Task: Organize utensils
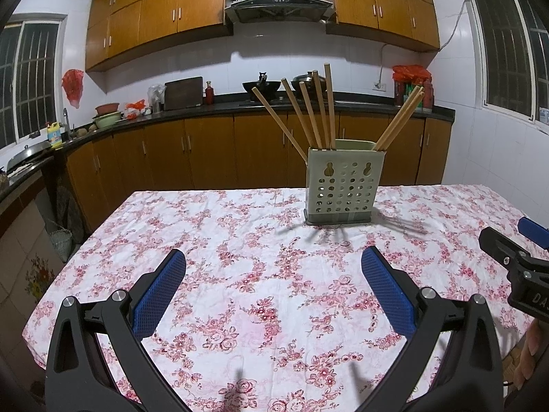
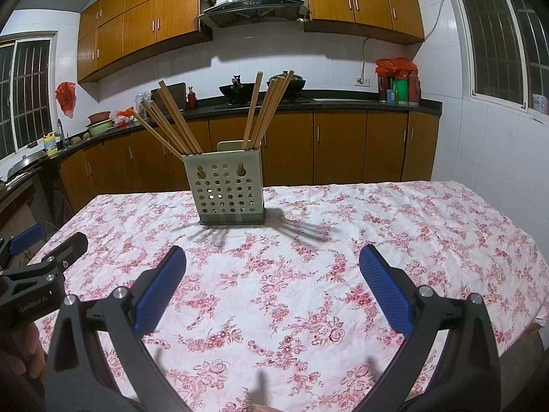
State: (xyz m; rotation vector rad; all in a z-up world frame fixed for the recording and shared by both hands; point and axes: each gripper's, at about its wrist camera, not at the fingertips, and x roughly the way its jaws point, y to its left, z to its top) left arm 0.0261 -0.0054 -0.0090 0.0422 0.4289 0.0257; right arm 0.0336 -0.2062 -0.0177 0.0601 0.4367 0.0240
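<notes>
A floral tablecloth (image 1: 260, 295) covers the table; on it stands a perforated utensil holder (image 1: 339, 189) with wooden chopsticks (image 1: 310, 113) leaning inside. Behind the holder run wooden cabinets (image 1: 206, 151). The left gripper (image 1: 273, 276) and right gripper (image 2: 272, 274) hover before it, jaws spread, empty.

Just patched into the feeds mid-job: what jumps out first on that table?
The pale perforated utensil holder stands upright toward the far middle of the floral tablecloth, with wooden chopsticks fanning out of its top. In the foreground the left gripper and the right gripper both hang open and empty above the cloth.
</notes>
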